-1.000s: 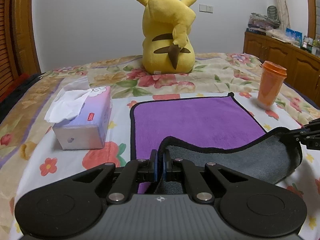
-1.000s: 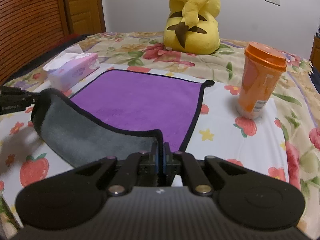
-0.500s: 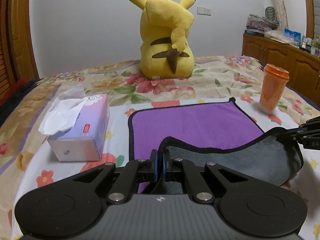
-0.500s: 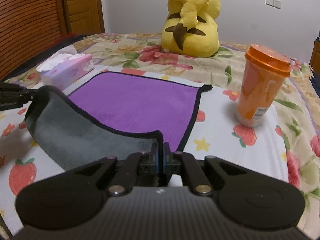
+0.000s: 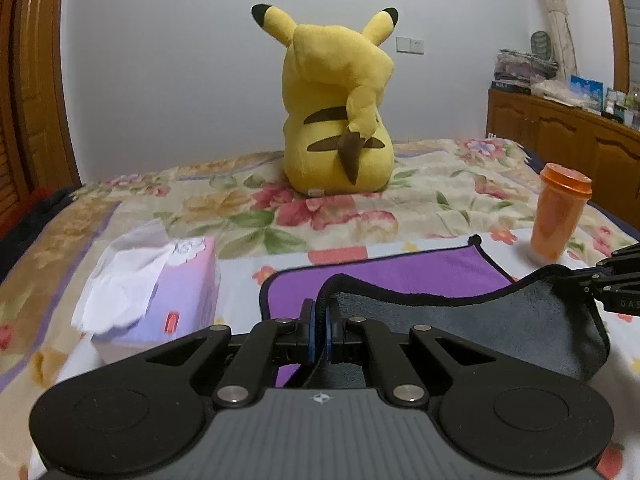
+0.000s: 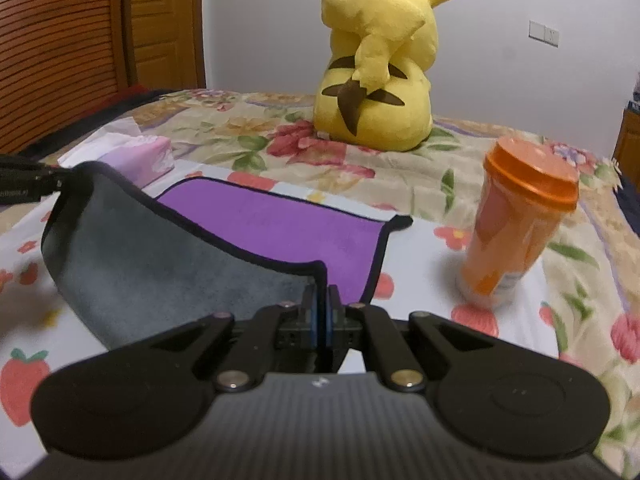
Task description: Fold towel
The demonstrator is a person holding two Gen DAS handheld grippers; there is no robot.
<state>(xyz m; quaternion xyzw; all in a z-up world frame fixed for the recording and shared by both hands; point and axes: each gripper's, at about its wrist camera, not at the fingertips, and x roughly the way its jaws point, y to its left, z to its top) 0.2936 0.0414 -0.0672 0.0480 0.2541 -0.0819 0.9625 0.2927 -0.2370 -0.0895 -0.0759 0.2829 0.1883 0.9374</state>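
Observation:
A purple towel (image 5: 400, 272) with a grey underside and black hem lies on the flowered bed; it also shows in the right wrist view (image 6: 280, 224). Its near edge is lifted and curls forward, grey side (image 6: 160, 264) showing. My left gripper (image 5: 320, 320) is shut on the near left corner. My right gripper (image 6: 320, 312) is shut on the near right corner. Each gripper shows at the edge of the other's view, the right one (image 5: 616, 280) and the left one (image 6: 28, 184).
A purple tissue box (image 5: 160, 296) stands left of the towel. An orange lidded cup (image 6: 520, 224) stands to its right. A yellow plush toy (image 5: 336, 120) sits behind on the bed. A wooden cabinet (image 5: 568, 140) is at the far right.
Both grippers have carried the held near edge forward and lower over the towel. Less purple shows, and the plush, cup and tissue box appear closer.

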